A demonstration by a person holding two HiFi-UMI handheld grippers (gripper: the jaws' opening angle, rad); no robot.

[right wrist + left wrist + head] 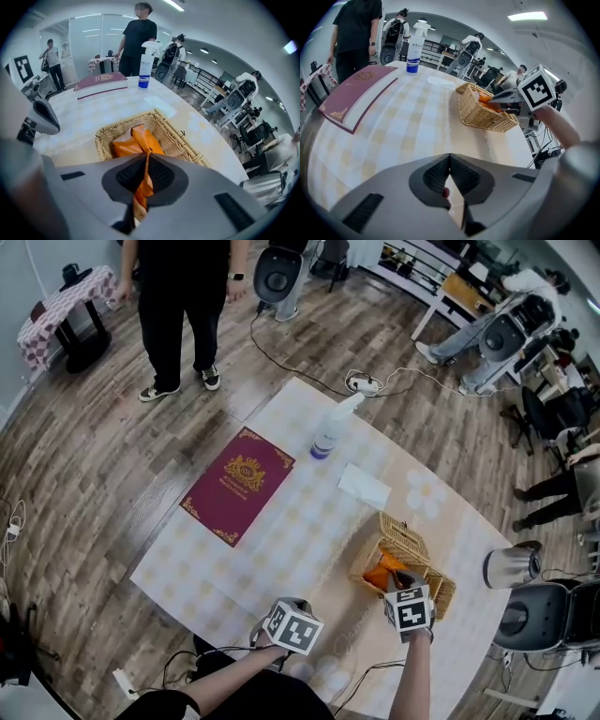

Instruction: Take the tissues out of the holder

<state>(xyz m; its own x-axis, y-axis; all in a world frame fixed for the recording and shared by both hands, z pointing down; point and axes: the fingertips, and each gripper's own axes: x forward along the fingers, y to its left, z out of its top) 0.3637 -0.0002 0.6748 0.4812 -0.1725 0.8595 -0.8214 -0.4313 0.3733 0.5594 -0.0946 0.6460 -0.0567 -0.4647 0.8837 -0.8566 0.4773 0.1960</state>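
A wicker basket [409, 538] stands near the table's right front corner, and an orange tissue pack [379, 574] lies in it. My right gripper [400, 579] reaches down into the basket's near end. In the right gripper view the basket [180, 140] is straight ahead, and my right gripper [146, 174] is shut on a pinched fold of the orange pack [132, 143]. My left gripper [292, 607] hovers over the table's front edge, left of the basket. Its jaws [450, 176] are shut with nothing between them. From there the basket [480, 117] is ahead on the right.
A maroon folder [237, 486] lies at the table's left. A spray bottle [330, 432] stands at the far side, with a flat white sheet [364, 486] just behind the basket. A steel kettle [511, 566] is off the table's right edge. A person [183, 306] stands beyond the table.
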